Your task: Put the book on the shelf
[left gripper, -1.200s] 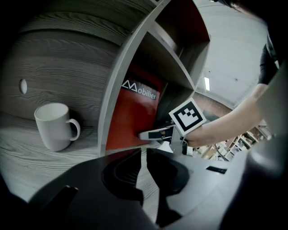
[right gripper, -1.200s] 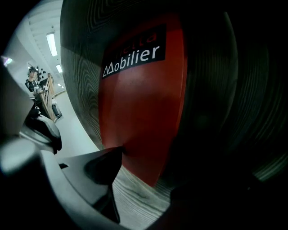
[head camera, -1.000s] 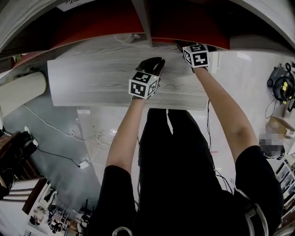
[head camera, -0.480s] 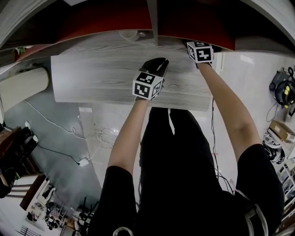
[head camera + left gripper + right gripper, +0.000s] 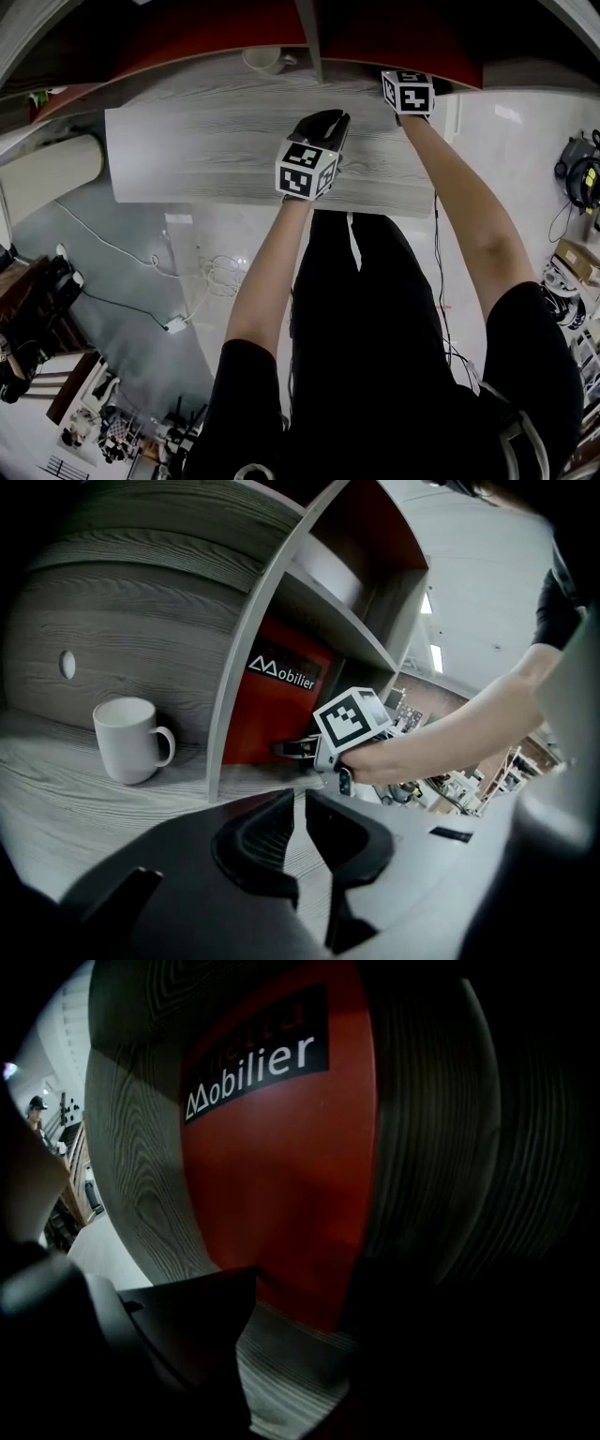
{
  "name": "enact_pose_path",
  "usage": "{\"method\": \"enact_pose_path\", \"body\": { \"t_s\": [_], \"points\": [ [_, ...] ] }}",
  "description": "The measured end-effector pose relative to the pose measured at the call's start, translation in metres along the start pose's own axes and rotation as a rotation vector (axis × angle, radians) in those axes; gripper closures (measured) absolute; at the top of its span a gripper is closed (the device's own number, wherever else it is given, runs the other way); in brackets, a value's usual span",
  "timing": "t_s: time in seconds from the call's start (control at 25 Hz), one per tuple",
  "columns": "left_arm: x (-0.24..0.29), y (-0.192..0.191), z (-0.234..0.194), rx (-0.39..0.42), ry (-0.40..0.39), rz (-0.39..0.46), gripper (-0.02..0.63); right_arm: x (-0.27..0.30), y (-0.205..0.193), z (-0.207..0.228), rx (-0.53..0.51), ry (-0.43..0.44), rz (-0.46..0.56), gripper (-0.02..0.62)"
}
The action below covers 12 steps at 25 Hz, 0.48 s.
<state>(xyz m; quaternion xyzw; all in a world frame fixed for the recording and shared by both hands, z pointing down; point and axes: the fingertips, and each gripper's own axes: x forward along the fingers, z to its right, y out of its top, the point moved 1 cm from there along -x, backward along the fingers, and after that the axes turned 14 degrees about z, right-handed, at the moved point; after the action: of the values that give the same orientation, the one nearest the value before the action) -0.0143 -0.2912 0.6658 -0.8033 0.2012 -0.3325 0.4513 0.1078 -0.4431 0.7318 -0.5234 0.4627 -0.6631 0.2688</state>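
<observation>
Book (image 5: 281, 1166) upright in shelf (image 5: 221, 752) bay, across divider from mug (image 5: 127, 738); right gripper (image 5: 305, 1302) jaws spread, tips at book's lower edge (no clamp visible); push low and square, so cover does not tip outward; left gripper (image 5: 298, 803) jaws pressed together, empty, hovering over board nearby; hold clear of divider.

On the red book (image 5: 281, 1176), faint lettering above the white title is unreadable. Right of the book, darkness swallows one jaw of the right gripper (image 5: 305, 1335).
</observation>
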Motion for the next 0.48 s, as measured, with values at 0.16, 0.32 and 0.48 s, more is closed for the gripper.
{"method": "enact_pose_path", "body": {
  "t_s": [0.16,0.32,0.48],
  "points": [
    [-0.007,0.001,0.005,0.007,0.004,-0.001,0.568,0.002,-0.001,-0.005,0.026,0.002,0.015,0.256],
    [-0.016,0.004,0.009,0.020,0.020,0.008,0.568,-0.006,-0.001,-0.012,0.068,0.008,0.039,0.249],
    [-0.027,0.004,0.014,0.022,0.056,0.020,0.568,-0.025,0.001,-0.015,0.113,0.003,0.042,0.245]
  ]
}}
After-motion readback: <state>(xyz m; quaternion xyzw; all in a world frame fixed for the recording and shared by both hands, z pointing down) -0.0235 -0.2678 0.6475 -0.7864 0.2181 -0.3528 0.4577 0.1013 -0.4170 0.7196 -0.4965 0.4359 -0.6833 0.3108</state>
